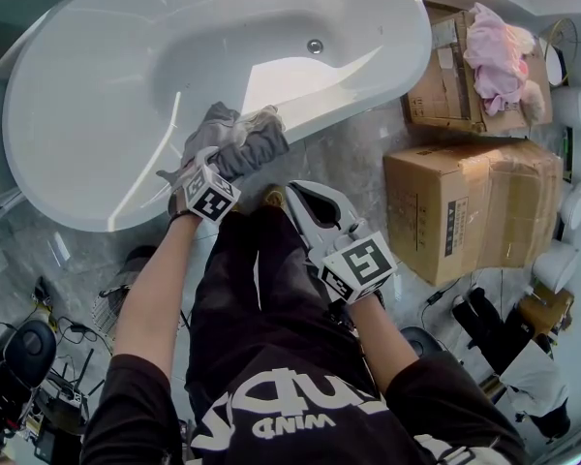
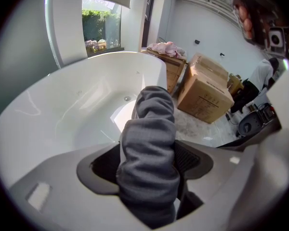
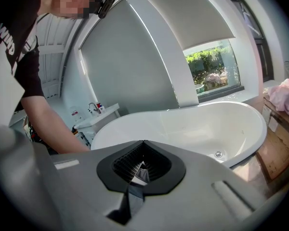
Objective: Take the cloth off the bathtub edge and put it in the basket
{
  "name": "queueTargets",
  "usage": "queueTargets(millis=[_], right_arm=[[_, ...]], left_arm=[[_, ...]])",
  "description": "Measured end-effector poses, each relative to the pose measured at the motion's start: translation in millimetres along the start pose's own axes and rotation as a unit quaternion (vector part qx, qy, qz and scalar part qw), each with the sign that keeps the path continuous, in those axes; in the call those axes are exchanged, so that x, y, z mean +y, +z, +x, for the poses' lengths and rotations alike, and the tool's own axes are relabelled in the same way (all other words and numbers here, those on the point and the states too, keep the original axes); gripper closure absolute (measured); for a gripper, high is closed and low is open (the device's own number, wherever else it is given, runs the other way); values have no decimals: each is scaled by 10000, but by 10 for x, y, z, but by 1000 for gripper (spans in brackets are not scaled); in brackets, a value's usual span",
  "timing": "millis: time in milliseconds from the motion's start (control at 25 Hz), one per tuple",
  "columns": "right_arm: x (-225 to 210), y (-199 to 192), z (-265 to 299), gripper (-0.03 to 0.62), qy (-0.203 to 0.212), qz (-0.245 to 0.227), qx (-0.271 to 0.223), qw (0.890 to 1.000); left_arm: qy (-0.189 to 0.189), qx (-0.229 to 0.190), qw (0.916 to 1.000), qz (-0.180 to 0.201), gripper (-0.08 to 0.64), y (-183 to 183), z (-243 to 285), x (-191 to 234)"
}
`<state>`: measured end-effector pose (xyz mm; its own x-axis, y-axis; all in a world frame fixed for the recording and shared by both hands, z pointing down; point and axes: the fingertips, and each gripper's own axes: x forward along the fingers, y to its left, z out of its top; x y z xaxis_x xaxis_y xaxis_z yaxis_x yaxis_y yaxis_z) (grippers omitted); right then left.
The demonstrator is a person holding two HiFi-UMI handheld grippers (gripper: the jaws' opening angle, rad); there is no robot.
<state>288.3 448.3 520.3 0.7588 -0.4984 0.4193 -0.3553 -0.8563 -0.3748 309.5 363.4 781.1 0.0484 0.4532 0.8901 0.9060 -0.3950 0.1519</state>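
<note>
The person wears a black, white-lettered short-sleeved T-shirt [image 1: 300,405] and black trousers [image 1: 261,279]; grey hand-held grippers [image 1: 225,163] [image 1: 296,198] carry black-and-white marker cubes [image 1: 211,198] [image 1: 360,264].

Floor [image 1: 360,161] under bathtub [image 1: 126,95], cardboard boxes [image 1: 474,211]

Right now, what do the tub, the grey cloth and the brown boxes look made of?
Tub: glossy white, probably acrylic or enamel, judging by its sharp reflections. Cloth: soft matte grey fabric, perhaps fleece; it bunches into rounded folds. Boxes: brown cardboard, dull, with taped seams.
</note>
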Motion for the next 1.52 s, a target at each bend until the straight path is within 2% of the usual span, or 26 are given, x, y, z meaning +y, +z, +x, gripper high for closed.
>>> queueTargets(millis=[360, 560, 680, 840, 1000, 1080, 1520], right_arm=[[-6, -3, 19, 583, -1, 4, 26, 10000], [0, -2, -10, 583, -9, 0, 41, 10000], [4, 22, -10, 583, -2, -18, 6, 10000], [33, 32, 16, 583, 11, 5, -73, 10000], [80, 74, 10, 583, 31, -26, -99, 9999], [70, 64, 3, 583, 26, -5, -106, 9999], [58, 6, -20, 583, 8, -5, -55, 10000]], left_arm=[[-137, 124, 9998, 104, 244, -37, 5, -25], [-358, 289, 9981, 400, 306, -99, -29, -64], [-370, 394, 9975, 454, 333, -95, -71, -79], [-301, 323, 9987, 245, 355, -52, -156, -58], [-194, 0, 9998, -74, 387, 0, -295, -43], [-138, -239, 9992, -275, 501, 30, -376, -9], [-84, -151, 9989, -444, 508, -45, -469, -32]])
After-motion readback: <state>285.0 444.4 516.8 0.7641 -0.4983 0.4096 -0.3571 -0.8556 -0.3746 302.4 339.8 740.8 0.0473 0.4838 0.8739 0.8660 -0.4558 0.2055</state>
